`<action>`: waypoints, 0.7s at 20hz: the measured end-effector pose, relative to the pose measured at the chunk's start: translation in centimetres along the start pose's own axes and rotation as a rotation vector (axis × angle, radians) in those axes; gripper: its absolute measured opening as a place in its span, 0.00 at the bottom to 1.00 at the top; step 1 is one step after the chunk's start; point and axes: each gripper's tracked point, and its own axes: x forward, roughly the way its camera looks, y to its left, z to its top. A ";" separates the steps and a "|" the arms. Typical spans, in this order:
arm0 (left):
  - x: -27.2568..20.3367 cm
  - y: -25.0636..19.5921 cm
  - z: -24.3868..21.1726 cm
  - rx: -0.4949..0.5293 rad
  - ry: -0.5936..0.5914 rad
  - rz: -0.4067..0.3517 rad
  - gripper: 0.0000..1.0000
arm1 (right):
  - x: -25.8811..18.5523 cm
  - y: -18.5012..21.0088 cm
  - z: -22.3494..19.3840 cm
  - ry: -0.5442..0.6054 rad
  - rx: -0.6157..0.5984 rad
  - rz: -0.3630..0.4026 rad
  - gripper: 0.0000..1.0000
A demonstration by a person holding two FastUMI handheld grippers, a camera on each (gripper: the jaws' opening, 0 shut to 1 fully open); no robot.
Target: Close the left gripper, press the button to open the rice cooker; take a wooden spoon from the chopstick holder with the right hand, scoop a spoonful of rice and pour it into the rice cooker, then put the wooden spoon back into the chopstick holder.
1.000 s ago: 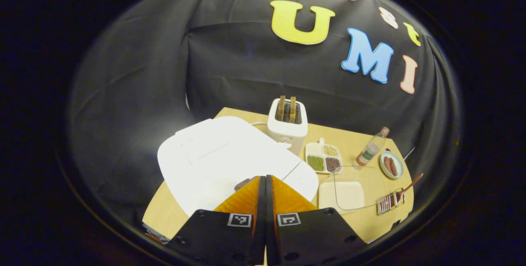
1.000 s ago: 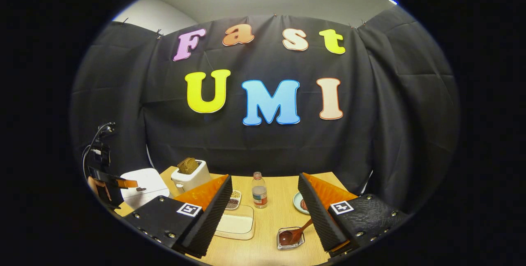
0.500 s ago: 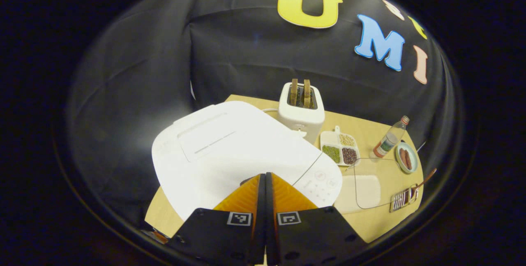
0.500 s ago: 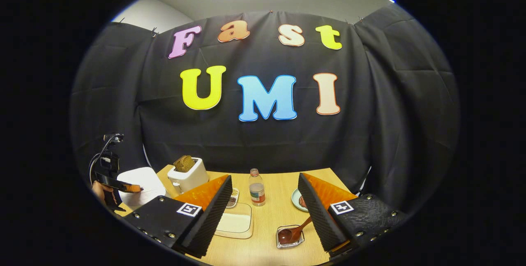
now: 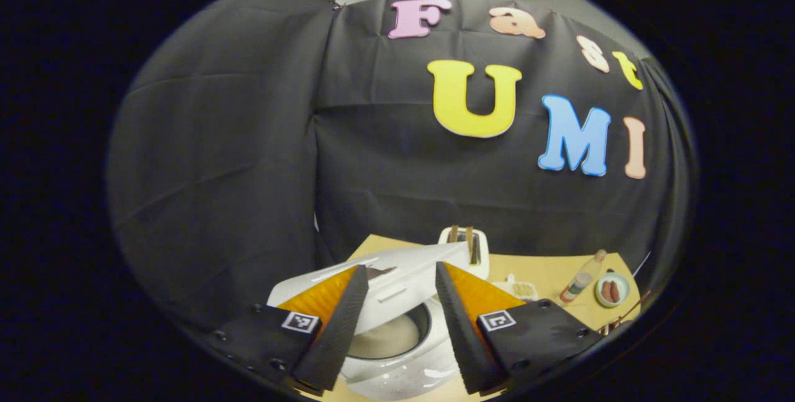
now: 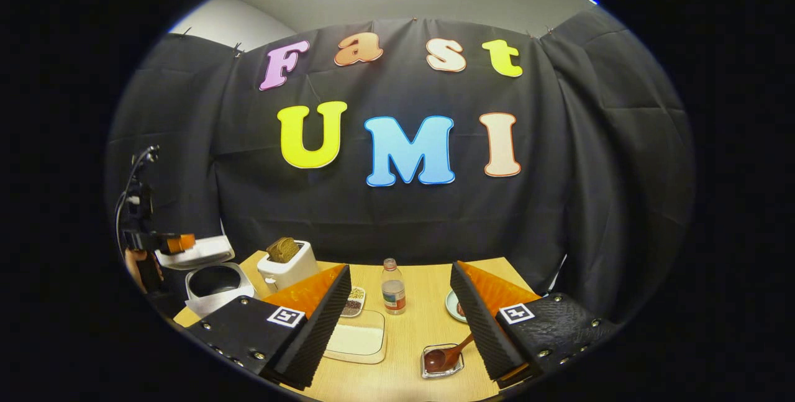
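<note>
The cooker (image 5: 397, 333) is open: its lid (image 5: 379, 268) stands raised at lower centre of the left gripper view, and the inner pot (image 5: 388, 340) shows beneath it, between the fingers of the left tongs (image 5: 394, 302). One second ago the lid was flat and these tongs were pressed together on the button area; half a second ago they remained together on it. Now the left tongs are spread wide, hold nothing, and sit higher, with more of the wall in frame. Judgement: the button step is complete, and the next step belongs to the right hand. In the right gripper view the right tongs (image 6: 400, 315) are wide apart and empty at the bottom of the frame, in nearly the same pose as in both earlier frames. The spoon (image 6: 447, 352) rests with its bowl in the holder (image 6: 442, 361) at lower centre, its handle leaning up to the right, just beside the right finger. The rice tray (image 6: 357, 340) lies on the table (image 6: 410, 321) left of the holder. The open cooker also appears at lower left of this view, where the lid was down before, with the left tongs and a hand (image 6: 140, 265) beside it. Judgement: the right tongs must lower and close on the spoon handle.
</note>
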 end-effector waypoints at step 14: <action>-12.4 -10.1 5.5 0.066 -0.301 -0.197 0.97 | -0.4 -2.9 -0.2 -0.031 0.000 -0.017 0.98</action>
